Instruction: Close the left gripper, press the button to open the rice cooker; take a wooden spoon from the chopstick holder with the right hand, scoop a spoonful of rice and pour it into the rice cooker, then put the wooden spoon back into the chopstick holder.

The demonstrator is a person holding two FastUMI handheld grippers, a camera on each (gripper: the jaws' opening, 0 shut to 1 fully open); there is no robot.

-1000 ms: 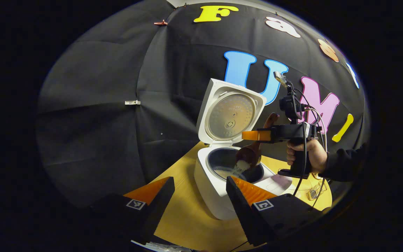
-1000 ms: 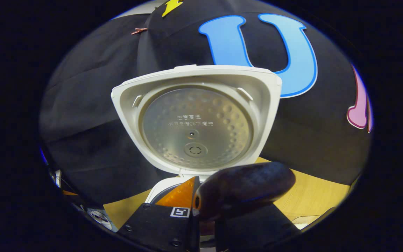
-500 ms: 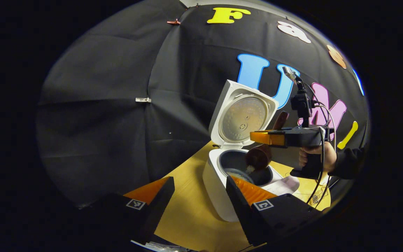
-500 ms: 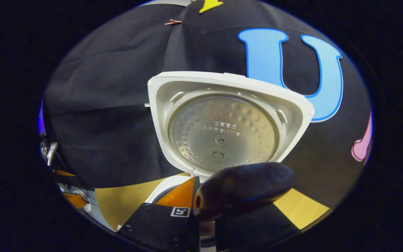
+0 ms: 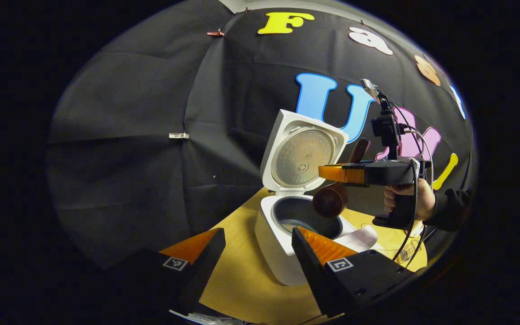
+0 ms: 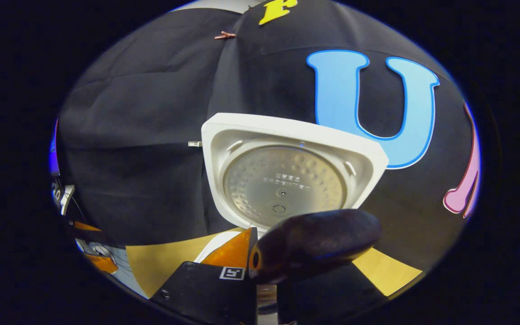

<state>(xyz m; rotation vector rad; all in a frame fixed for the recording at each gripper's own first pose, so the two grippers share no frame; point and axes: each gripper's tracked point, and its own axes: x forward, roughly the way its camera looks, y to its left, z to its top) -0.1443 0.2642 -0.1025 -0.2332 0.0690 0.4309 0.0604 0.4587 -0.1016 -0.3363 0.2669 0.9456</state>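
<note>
The white rice cooker (image 5: 271, 239) stands on the wooden table with its lid (image 5: 303, 155) (image 6: 287, 176) raised upright. A little rice lies in the dark inner pot (image 5: 300, 215). My right gripper (image 5: 327, 173), held by a hand (image 5: 406, 198), is shut on the dark wooden spoon. The spoon bowl (image 5: 330, 201) hangs tipped down just above the pot's right rim, and the handle end (image 5: 360, 149) (image 6: 316, 243) sticks up past the fingers. My left gripper (image 5: 257, 246) stands open in front of the cooker, holding nothing.
The yellow wooden table (image 5: 242, 280) runs under and in front of the cooker. A small metal wire object (image 5: 405, 253) lies on the table at the right, below the hand. Black cloth wall stands close behind the cooker lid.
Rice was falling from the spoon into the pot a second ago; the stream has stopped. The right gripper has lifted the spoon bowl slightly above the pot rim.
</note>
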